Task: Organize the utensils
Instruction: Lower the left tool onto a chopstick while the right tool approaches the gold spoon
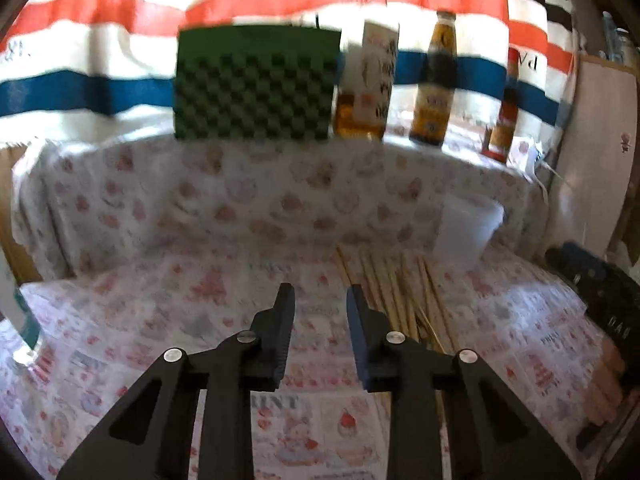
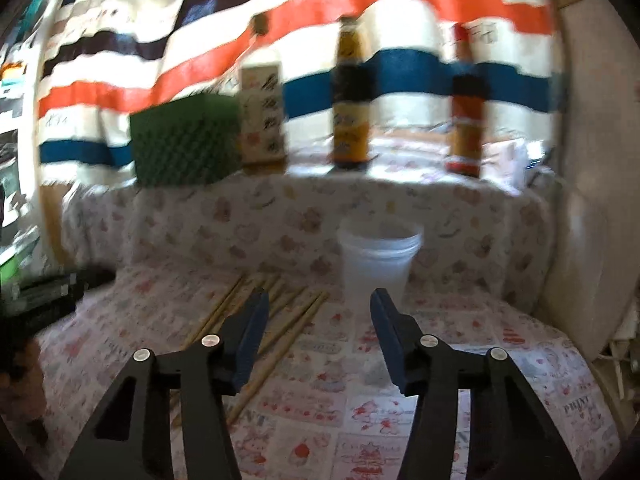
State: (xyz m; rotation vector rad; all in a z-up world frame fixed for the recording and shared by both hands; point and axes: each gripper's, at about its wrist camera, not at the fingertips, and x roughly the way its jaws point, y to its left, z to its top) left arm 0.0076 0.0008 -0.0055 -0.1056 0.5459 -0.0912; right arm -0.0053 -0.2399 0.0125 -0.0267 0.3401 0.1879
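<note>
Several wooden chopsticks (image 1: 400,292) lie in a loose bundle on the patterned tablecloth; they also show in the right wrist view (image 2: 288,320). A translucent white plastic cup (image 1: 466,230) stands upright just behind and right of them, also seen from the right wrist (image 2: 378,264). My left gripper (image 1: 320,296) is open and empty, just left of the chopsticks. My right gripper (image 2: 320,300) is open and empty, with the chopsticks under its left finger and the cup ahead between the fingers.
A raised cloth-covered ledge (image 1: 240,184) behind holds a green checkered box (image 1: 256,84) and three bottles (image 1: 434,80). A striped cloth hangs behind. The other gripper's black body and hand (image 1: 600,312) sits at the right; a wall (image 2: 592,200) stands right.
</note>
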